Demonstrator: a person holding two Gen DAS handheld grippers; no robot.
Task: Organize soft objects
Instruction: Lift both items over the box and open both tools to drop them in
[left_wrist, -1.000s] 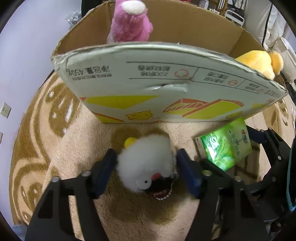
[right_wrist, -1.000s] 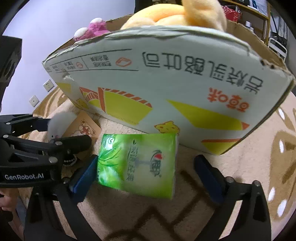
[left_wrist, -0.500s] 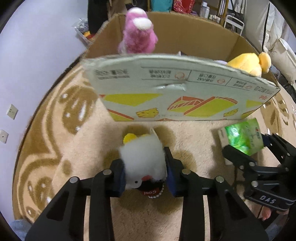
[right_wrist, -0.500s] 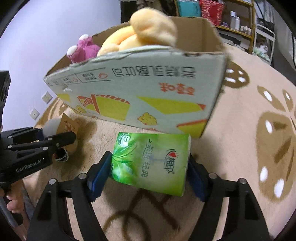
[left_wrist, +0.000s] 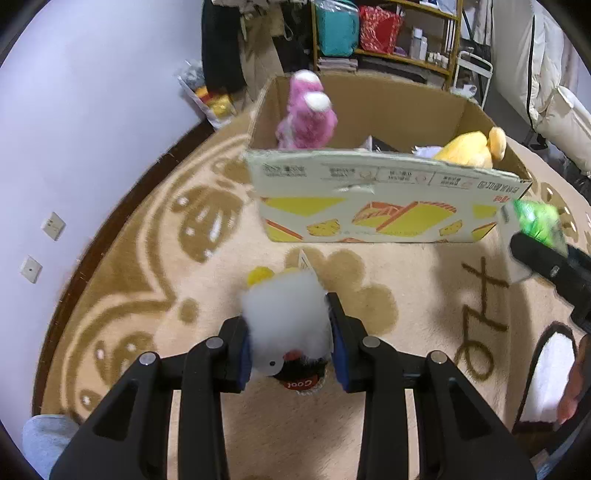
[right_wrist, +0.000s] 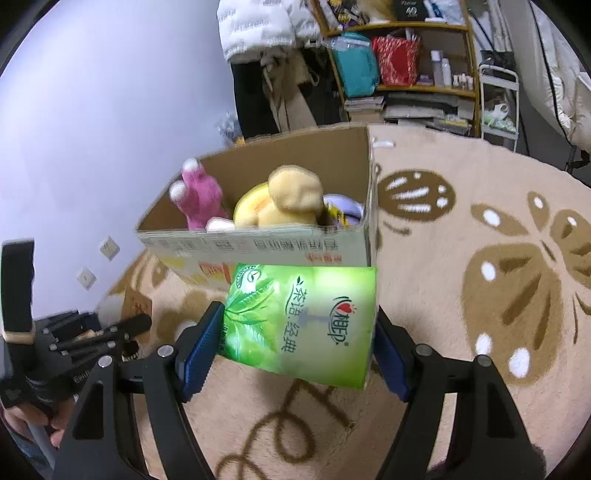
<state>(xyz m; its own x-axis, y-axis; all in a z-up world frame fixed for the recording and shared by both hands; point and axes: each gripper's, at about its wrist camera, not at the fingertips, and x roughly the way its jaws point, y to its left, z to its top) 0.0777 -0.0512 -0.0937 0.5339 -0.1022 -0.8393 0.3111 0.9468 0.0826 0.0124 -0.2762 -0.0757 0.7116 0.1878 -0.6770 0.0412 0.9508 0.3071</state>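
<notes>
My left gripper (left_wrist: 290, 341) is shut on a white fluffy plush toy (left_wrist: 286, 325) with a yellow tuft and holds it above the carpet, in front of the cardboard box (left_wrist: 388, 206). My right gripper (right_wrist: 299, 345) is shut on a green tissue pack (right_wrist: 301, 321) and holds it up before the box's near right corner (right_wrist: 295, 247). The pack also shows at the right of the left wrist view (left_wrist: 537, 221). In the box stand a pink plush (left_wrist: 306, 114) and a yellow plush (left_wrist: 469, 149); both show in the right wrist view, pink (right_wrist: 197, 199) and yellow (right_wrist: 280, 201).
A beige carpet (right_wrist: 480, 295) with brown patterns covers the floor. A white wall (left_wrist: 92, 129) with sockets runs on the left. Cluttered shelves (right_wrist: 406, 74) stand behind the box. A white slipper (left_wrist: 550, 376) lies at the right. The left gripper shows at the lower left of the right wrist view (right_wrist: 92, 332).
Both grippers closed on their objects and lifted them off the carpet. Both pulled up and back, so the box's inside now shows from above.
</notes>
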